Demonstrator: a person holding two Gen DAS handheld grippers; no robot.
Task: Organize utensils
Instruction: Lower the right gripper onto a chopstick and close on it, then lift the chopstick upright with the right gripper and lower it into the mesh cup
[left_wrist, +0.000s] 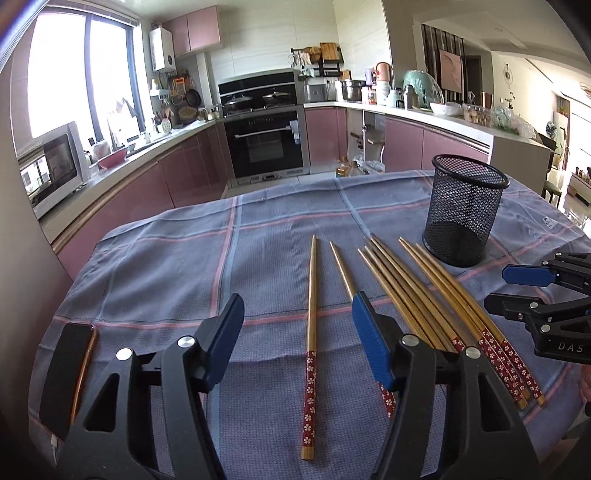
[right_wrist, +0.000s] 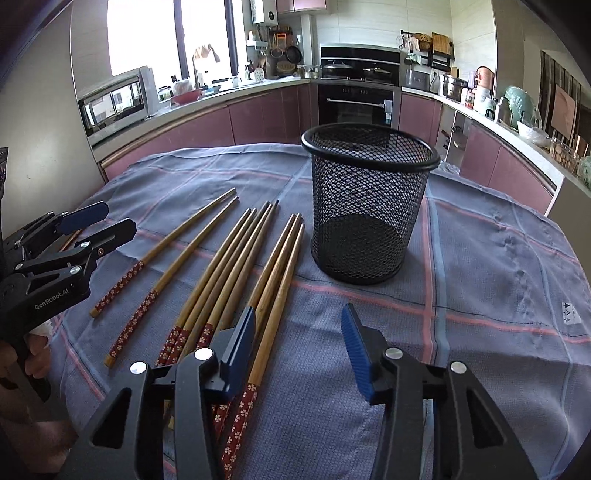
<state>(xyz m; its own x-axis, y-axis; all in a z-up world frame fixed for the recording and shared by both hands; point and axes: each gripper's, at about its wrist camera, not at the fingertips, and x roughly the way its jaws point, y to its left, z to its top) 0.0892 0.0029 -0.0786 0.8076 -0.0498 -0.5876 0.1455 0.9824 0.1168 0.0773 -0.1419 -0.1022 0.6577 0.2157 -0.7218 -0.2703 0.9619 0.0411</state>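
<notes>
Kitchen table under a blue checked cloth (right_wrist: 480, 258) shows the job unstarted: every chopstick (left_wrist: 312, 295) lies flat beside the empty mesh holder (right_wrist: 369, 206), while the left gripper (left_wrist: 295, 328) and right gripper (right_wrist: 299, 347) hover part-open, gripping nothing.

We see a blue-grey checked tablecloth (left_wrist: 166, 258) with pink lines spread beneath the tongs. A dark phone (left_wrist: 66, 373) lies on it just left of the left tongs, a copper-coloured pen (left_wrist: 86, 365) touching its right edge. Ahead of the tongs, past the table's far edge, we note a black built-in oven (left_wrist: 266, 142) set in pink cabinets (left_wrist: 325, 136). A microwave (left_wrist: 51, 170) stands on the counter to the far left, below a bright window (left_wrist: 74, 70). A white water heater (left_wrist: 161, 50) hangs on the wall.
</notes>
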